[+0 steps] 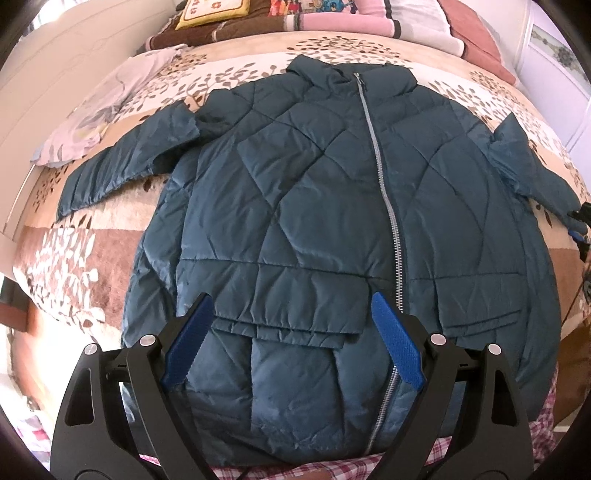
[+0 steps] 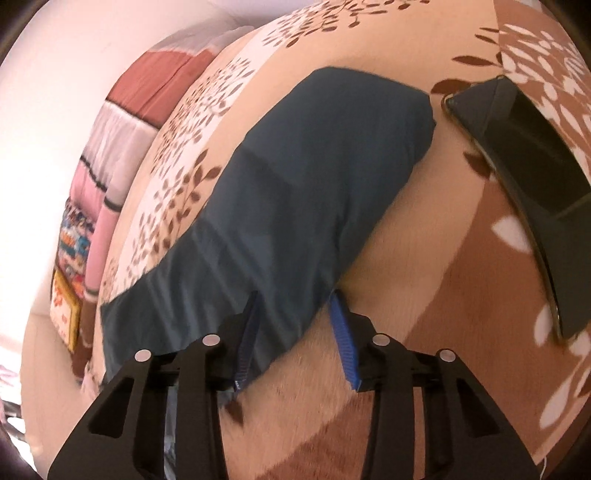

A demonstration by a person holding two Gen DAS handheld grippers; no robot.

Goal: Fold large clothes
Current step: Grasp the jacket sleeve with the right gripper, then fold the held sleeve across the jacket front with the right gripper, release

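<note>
Right gripper [image 2: 295, 332] is narrowed around the jacket [image 1: 295, 192] sleeve [image 2: 295, 192], though I can't tell if it's pinching yet. Get a deep bite before swinging it across. Left gripper [image 1: 291, 332] hangs wide, empty, over the hem.

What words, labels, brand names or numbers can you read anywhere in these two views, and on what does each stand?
None can be read.
Yellow cushion: flower motifs only, no letters.
Cartoon-print fabric: pictures, any lettering too blurred to read.
Teal jacket: no visible label or logo.
Dark phone: blank screen, no text showing.
</note>
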